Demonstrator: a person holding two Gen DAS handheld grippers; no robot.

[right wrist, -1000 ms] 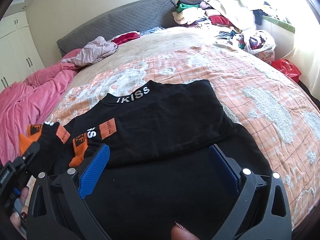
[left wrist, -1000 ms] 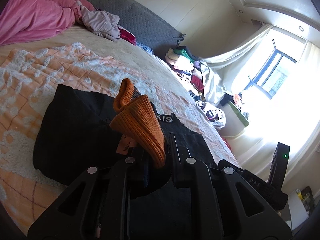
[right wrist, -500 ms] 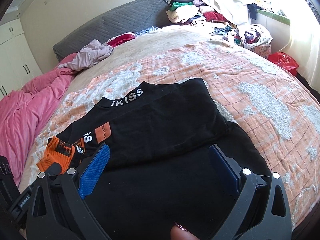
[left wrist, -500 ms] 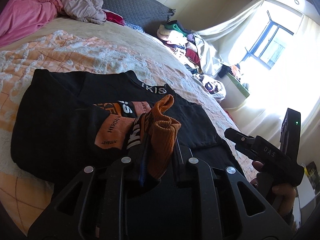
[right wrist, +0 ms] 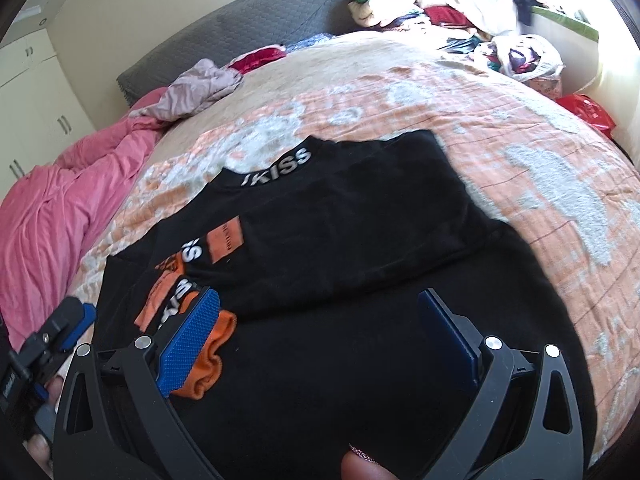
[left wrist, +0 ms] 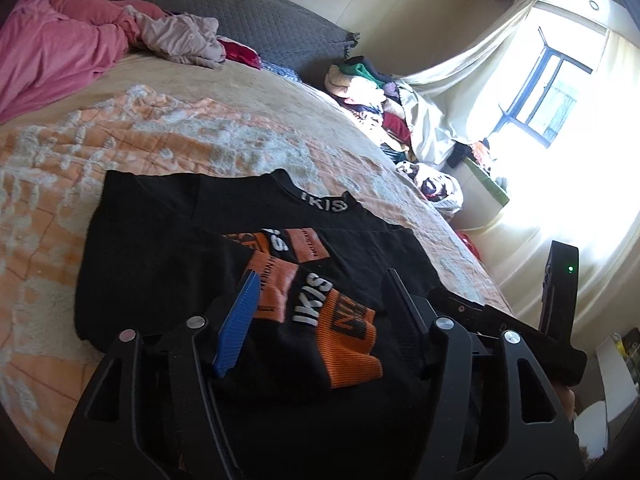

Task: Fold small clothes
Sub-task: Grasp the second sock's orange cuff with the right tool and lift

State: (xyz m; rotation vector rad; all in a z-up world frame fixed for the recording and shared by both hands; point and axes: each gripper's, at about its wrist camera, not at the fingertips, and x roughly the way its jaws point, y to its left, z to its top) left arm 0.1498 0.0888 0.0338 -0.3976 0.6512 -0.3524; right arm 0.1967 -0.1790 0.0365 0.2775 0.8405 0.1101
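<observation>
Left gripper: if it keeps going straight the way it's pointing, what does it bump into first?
Probably the orange cuff of the sleeve folded across the black top. It lies right between the left gripper's open jaws. Depth is hard to judge here.

Your left view's blown out by the sunlit dark-framed window (left wrist: pixel 560 92); fisheye bends the edges, right view slightly blurred.

Left tool (left wrist: pixel 320 300) now open, orange cuff (left wrist: pixel 350 344) released onto shirt (left wrist: pixel 160 248).

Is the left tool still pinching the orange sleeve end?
No, the left tool is open, and the orange ribbed cuff lies loose on the black top.
</observation>
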